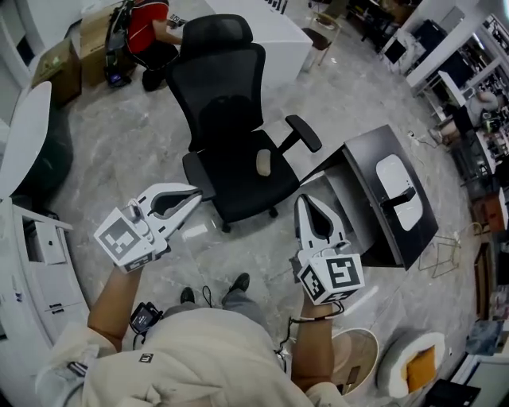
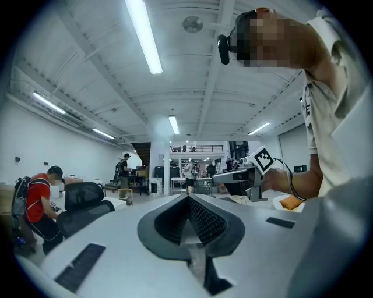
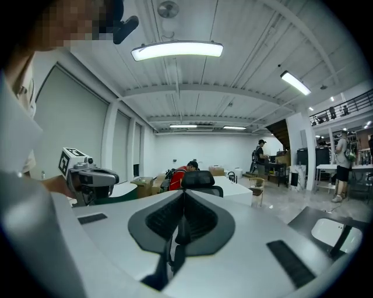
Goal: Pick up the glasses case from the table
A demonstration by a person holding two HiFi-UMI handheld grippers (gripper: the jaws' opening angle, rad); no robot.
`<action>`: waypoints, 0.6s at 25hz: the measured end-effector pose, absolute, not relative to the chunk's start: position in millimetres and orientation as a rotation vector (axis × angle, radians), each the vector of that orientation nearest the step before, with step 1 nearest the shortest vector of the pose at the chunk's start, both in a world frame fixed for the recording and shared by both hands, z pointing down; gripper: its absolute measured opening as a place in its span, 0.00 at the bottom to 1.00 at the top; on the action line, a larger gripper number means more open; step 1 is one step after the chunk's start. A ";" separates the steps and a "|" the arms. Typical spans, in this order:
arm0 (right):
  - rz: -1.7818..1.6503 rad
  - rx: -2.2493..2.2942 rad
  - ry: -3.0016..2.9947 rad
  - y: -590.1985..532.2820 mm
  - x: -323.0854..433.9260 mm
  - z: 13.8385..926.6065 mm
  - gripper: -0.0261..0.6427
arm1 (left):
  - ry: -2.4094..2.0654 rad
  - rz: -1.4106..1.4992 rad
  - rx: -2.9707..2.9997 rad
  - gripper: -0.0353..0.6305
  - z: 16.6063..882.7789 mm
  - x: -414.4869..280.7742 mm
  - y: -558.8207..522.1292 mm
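The left gripper [image 1: 191, 195] sits at the left middle of the head view. In the left gripper view its ribbed pads [image 2: 205, 220] are pressed together at the tip, clenched on nothing. It is in the air above the grey floor [image 1: 119, 151], and its tip points toward the black office chair [image 1: 231, 119].

That chair fills the upper centre of the head view, between the two grippers and in front of them. A small pale oval object [image 1: 263, 163] lies on its seat; I cannot tell what it is. Behind the chair, at the upper left, a person in a red shirt [image 1: 149, 24] bends near some cardboard boxes [image 1: 57, 67].

The right gripper [image 1: 305, 200] is right of centre, and its tip points up the frame. The right gripper view shows its jaws closed against each other with nothing between them.

Just right of it stands a black table [image 1: 374, 155]. The glasses case [image 1: 394, 176], white and rounded, lies on the tabletop with a dark bar across it, well apart from both grippers. In the right gripper view the case [image 3: 331, 231] shows at the lower right edge. A round basket [image 1: 409, 358] sits on the floor at the lower right of the head view.
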State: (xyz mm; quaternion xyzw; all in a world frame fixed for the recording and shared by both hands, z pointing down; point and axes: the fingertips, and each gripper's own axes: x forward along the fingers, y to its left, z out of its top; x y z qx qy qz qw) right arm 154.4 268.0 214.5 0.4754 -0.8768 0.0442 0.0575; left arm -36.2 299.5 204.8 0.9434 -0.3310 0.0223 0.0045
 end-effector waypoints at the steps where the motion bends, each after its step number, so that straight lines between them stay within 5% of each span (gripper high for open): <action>1: 0.141 1.422 -2.666 259.0 157.9 215.3 0.08 | -1.059 0.071 2.945 0.08 205.0 -31.7 294.7; 15: 0.192 1.230 -2.773 167.4 206.0 222.7 0.08 | -1.250 0.128 2.795 0.08 215.3 21.6 241.6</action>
